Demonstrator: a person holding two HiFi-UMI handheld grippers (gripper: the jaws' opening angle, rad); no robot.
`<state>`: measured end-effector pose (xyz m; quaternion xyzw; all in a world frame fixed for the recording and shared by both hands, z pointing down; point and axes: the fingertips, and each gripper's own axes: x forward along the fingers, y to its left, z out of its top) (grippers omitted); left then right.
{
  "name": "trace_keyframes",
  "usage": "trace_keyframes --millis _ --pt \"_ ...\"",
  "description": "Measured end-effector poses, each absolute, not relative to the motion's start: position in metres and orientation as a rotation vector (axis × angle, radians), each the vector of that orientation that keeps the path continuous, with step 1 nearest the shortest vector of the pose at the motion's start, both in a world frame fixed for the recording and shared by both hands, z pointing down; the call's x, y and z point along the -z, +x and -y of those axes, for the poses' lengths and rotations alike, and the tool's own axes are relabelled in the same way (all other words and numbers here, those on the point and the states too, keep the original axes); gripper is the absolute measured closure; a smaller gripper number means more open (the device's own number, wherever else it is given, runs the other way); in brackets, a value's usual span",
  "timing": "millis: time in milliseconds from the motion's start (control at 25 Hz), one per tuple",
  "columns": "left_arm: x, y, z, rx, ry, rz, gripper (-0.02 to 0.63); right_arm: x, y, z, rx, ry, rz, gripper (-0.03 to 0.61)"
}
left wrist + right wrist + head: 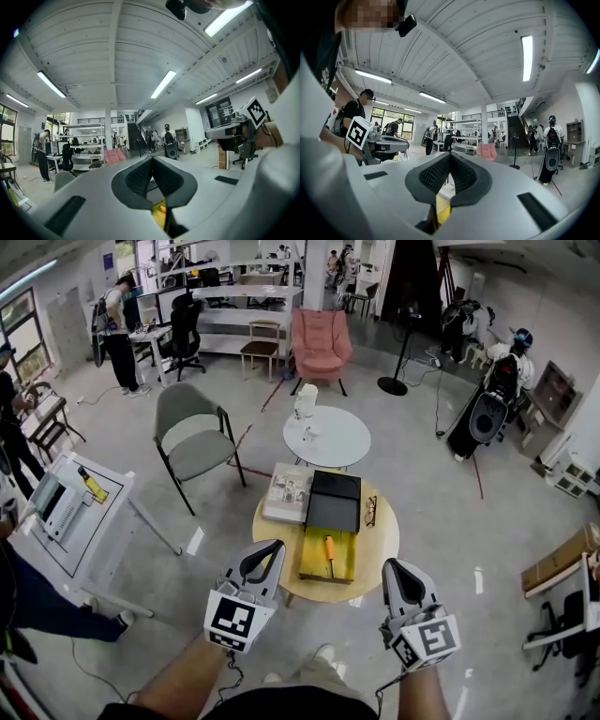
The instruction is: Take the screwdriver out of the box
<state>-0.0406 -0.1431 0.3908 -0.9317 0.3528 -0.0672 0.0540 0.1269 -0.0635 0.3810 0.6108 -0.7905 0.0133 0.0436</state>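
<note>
On round table [380, 545], screwdriver [329, 551] lies in open yellow box [309, 563]; L gripper [270, 549], R gripper [395, 570] near it, jaws together, empty.

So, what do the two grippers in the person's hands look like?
The left gripper and the right gripper are light grey shells with black ribbed fingers. Each carries a white cube with black square markers and trails a thin dark cable.
</note>
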Motion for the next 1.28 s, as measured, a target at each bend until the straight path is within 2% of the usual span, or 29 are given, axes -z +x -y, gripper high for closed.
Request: trace_keyframes --millis 720,1280 --pt "-0.399 0.030 0.208 0.231 -2.831 -1.122 0.601 -0.392 0.196 0.128 -0.098 1.820 2.448 0.565" --pt "-0.383 0.046 0.237 0.132 -2.740 -1.355 0.601 -0.384 0.222 0.171 -0.045 1.664 2.563 0.565"
